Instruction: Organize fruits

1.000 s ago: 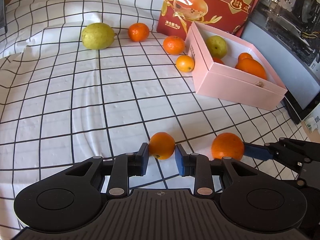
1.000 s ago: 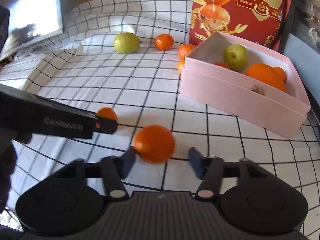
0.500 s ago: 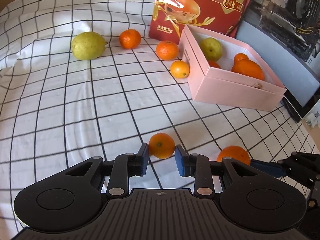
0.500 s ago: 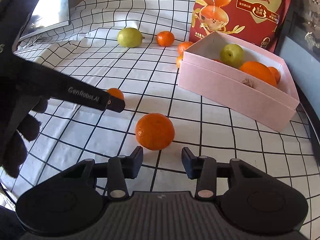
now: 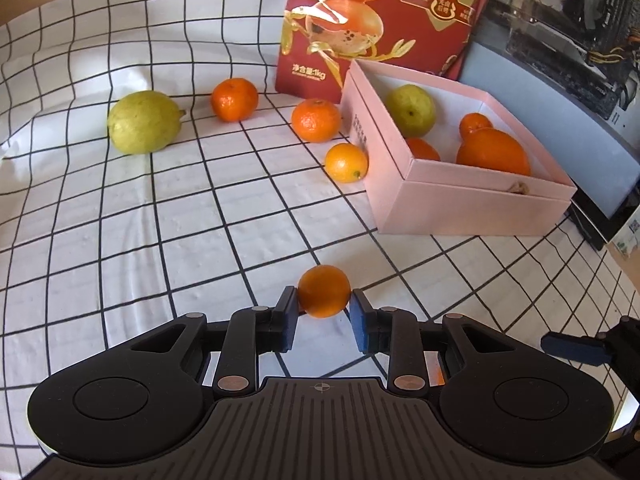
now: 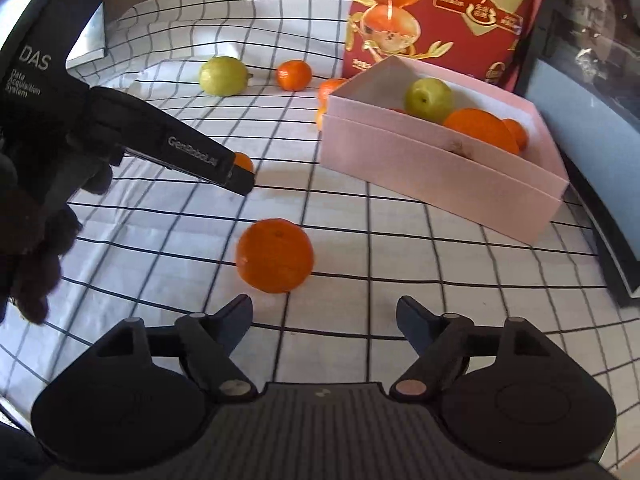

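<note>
left wrist: round glossy mandarin (image 5: 324, 290)

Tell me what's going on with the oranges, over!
Left gripper shut on small orange. Right gripper jaws opening, empty; big orange on cloth just ahead. Pink box holds fruit already. Nothing in the way.

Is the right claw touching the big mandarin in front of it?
Apart. The right wrist view shows the opening right claw short of the mandarin, tablecloth visible between them.

left gripper (image 5: 323, 309) fingers clamped | right gripper (image 6: 324, 322) fingers opening, empty
</note>
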A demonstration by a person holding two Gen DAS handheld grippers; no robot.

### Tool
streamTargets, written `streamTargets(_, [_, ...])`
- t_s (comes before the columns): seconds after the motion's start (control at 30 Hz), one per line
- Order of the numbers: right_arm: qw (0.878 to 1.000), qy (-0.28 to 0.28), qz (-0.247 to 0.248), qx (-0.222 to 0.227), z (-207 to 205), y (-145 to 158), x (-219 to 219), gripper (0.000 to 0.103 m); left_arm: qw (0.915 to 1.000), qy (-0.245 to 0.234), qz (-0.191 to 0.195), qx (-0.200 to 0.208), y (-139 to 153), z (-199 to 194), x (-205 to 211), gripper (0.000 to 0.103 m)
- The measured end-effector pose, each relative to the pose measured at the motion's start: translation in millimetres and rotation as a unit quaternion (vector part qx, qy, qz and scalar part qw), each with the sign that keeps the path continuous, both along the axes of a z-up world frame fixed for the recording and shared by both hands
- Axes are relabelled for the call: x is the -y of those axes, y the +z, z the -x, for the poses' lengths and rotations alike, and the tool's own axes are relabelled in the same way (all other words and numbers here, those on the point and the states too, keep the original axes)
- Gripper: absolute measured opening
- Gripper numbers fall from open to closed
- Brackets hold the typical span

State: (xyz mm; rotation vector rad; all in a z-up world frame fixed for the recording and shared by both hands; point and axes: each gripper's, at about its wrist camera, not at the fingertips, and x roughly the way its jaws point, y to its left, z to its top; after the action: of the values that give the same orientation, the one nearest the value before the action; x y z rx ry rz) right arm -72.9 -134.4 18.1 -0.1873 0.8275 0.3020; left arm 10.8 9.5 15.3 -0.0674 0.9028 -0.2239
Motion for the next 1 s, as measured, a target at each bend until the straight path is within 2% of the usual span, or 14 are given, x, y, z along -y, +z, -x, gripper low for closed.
streamTargets(0.13, [1.000, -0.005, -0.021, -0.012, -1.8, -0.4, 5.9, 0.081, 0.9993, 0.028, 0.023, -0.012, 3.2, 7.3, -9.1, 0.032])
streamTargets(0.27, [1.000, 0.001, -0.024, -0.011, -1.7, 0.9, 1.8, 0.081, 0.9989, 0.027, 0.036, -0.012, 13.2, 27.8, -19.1, 0.032])
streamTargets(0.53, [0.999, 0.023, -0.034, -0.014, -14.7, 2.4, -16.2, 0.079, 0.9959, 0.046, 0.065, -0.042, 18.8, 65.4, -41.4, 0.032])
streamTargets(0.67, [0.999, 0.019, -0.042, -0.017, -27.4, 2.6, -20.6, 0.070, 0.9951, 0.052, 0.069, -0.048, 19.9, 77.9, -44.6, 0.032])
streamTargets(0.87, [0.999, 0.040, -0.022, -0.013, -34.0, 4.1, -33.6, 0.044, 0.9944, 0.063, 0.070, -0.048, 21.0, 90.1, -46.4, 0.032])
streamTargets(1.0, [0.999, 0.042, -0.014, -0.015, -30.8, 5.3, -33.1, 0.043, 0.9938, 0.071, 0.068, -0.052, 20.0, 95.5, -45.9, 0.032])
